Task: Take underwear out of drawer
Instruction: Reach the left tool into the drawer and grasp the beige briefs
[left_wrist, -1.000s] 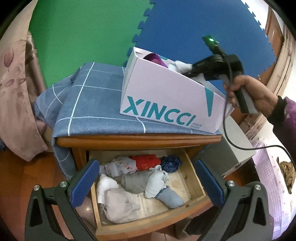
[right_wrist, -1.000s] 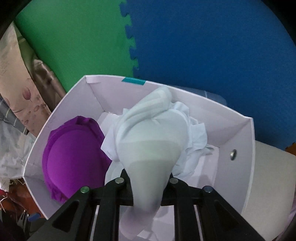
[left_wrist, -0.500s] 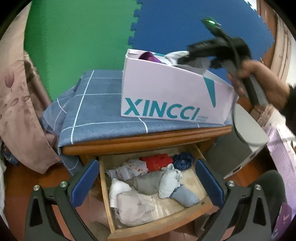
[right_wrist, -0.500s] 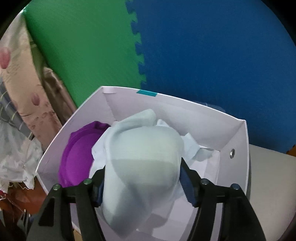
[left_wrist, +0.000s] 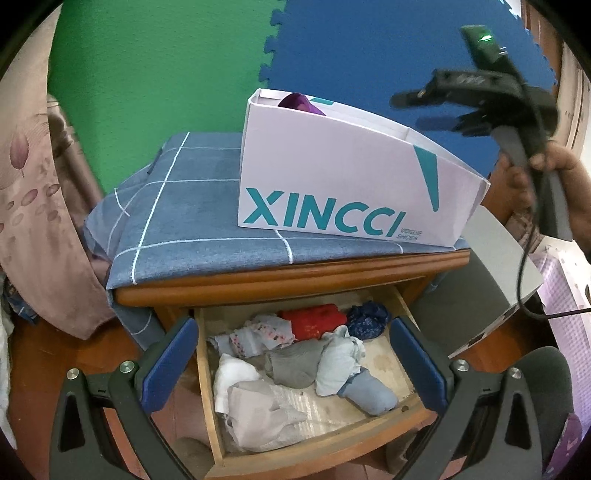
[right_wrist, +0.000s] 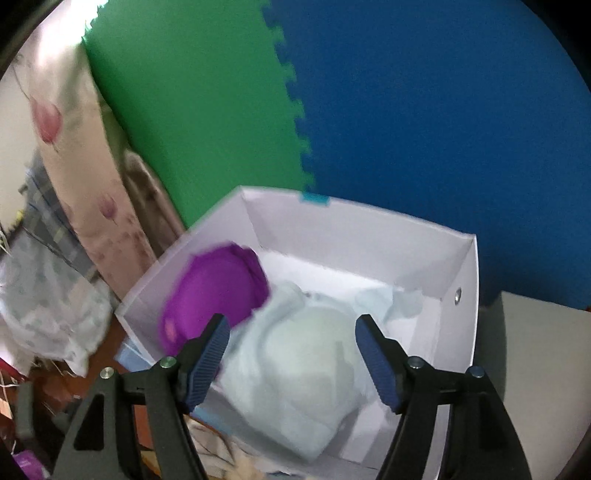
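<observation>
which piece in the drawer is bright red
The red piece at the back of the drawer, between a floral one and a dark blue one.

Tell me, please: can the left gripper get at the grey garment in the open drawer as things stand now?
Probably yes. The drawer is pulled out, the grey garment lies uncovered on the pile, and the left gripper hangs open above it with nothing between them.

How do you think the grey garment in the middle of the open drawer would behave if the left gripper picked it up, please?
The grey garment lies crumpled, so it would probably droop limply from the pads. It looks like thin, light cloth. It touches the pale blue piece, which might drag along.
</observation>
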